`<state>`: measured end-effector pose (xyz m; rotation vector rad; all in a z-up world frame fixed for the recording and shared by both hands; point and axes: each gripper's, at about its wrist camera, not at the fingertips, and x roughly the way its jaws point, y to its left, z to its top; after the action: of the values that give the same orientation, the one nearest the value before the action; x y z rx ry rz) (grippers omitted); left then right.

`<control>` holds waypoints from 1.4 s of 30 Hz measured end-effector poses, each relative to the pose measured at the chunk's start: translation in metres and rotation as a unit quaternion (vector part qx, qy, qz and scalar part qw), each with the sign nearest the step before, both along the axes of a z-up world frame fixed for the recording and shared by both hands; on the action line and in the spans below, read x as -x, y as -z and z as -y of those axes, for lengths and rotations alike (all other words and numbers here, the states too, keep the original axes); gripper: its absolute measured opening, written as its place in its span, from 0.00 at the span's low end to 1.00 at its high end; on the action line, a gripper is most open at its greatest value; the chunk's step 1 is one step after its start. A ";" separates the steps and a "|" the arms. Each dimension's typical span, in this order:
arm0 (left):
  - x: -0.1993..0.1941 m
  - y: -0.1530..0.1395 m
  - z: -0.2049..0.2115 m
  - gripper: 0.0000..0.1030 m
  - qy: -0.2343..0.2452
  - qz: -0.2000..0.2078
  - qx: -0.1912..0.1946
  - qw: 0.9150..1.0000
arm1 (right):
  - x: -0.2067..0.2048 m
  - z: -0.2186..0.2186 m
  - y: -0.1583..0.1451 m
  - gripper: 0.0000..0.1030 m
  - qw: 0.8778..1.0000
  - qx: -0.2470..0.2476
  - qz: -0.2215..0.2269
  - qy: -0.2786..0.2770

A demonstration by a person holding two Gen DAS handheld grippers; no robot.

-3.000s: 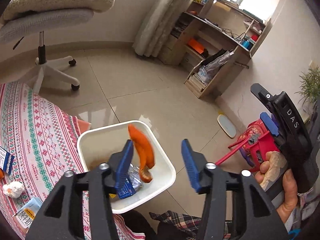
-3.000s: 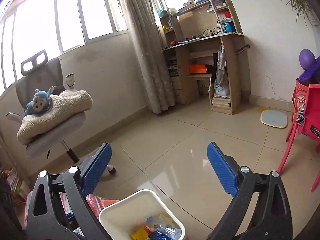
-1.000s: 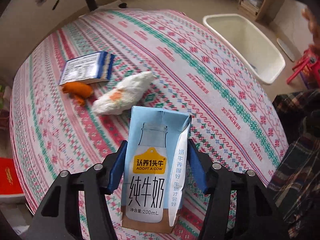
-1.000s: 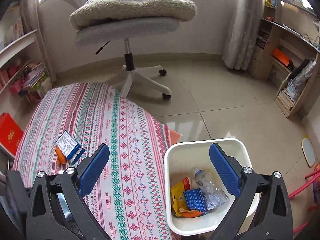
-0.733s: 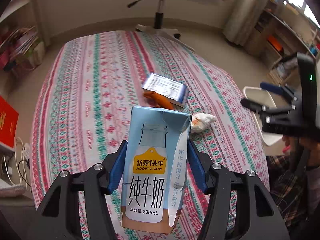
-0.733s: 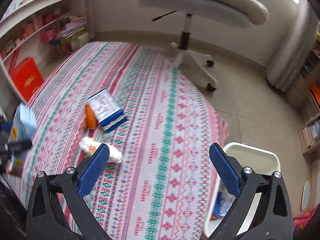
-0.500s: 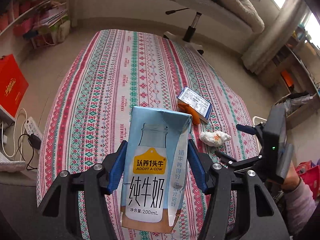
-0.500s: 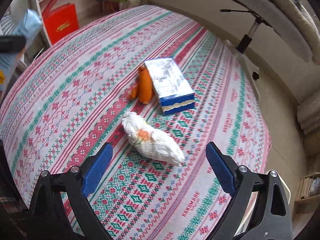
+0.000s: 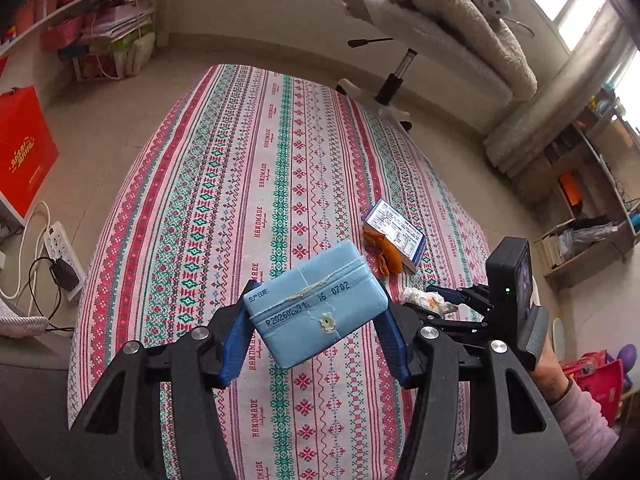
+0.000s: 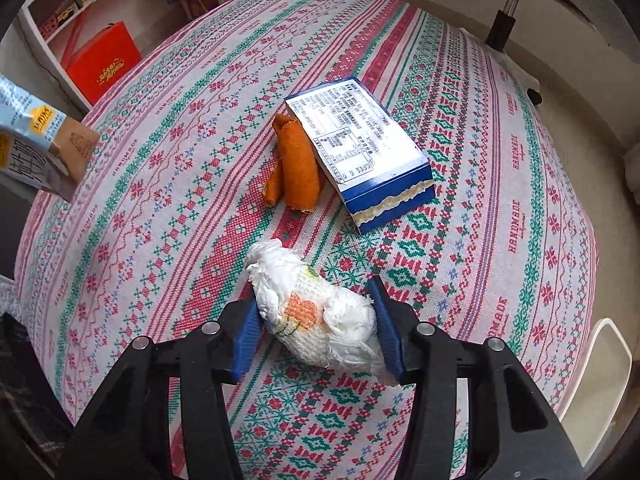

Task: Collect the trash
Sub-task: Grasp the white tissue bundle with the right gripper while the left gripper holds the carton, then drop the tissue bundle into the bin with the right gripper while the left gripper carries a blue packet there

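Note:
My left gripper (image 9: 314,332) is closing its jaws on a light-blue milk carton (image 9: 316,304), held above the table and tipped so its stamped top end faces the camera. The same carton (image 10: 36,144) shows at the left edge of the right wrist view. My right gripper (image 10: 314,320) points down at the table, its jaws closing, and both blue pads touch a crumpled white tissue (image 10: 288,280) lying on the cloth. An orange peel (image 10: 298,168) and a blue-and-white box (image 10: 356,148) lie just beyond the tissue.
A striped patterned cloth (image 10: 200,80) covers the table. The white bin's rim (image 10: 604,360) shows past the table's right edge. An office chair (image 9: 420,40) stands beyond the far end. A red box (image 9: 22,160) and a power strip (image 9: 56,248) are on the floor at left.
The right gripper came down from over the bin to the table and narrowed around the tissue. The left gripper swung round, and the carton has tipped from front-on to top-end-on.

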<state>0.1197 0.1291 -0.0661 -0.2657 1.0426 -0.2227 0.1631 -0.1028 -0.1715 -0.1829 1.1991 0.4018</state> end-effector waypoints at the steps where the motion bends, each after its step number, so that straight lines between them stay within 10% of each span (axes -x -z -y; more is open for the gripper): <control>1: 0.000 0.002 -0.001 0.53 -0.004 -0.002 0.000 1.000 | 0.002 0.000 -0.006 0.46 1.000 -0.012 0.004 0.001; 14: 0.003 -0.010 0.012 0.53 -0.022 0.046 -0.006 0.999 | 0.025 0.024 -0.091 0.46 0.984 -0.136 0.104 0.039; 42: 0.001 -0.029 0.103 0.53 0.018 0.136 0.013 0.991 | 0.056 0.168 -0.151 0.47 0.946 -0.132 0.227 0.190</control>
<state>0.1187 0.0265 -0.0371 -0.2322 0.7761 -0.2960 0.1068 -0.2705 -0.0209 0.1824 0.6930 0.1623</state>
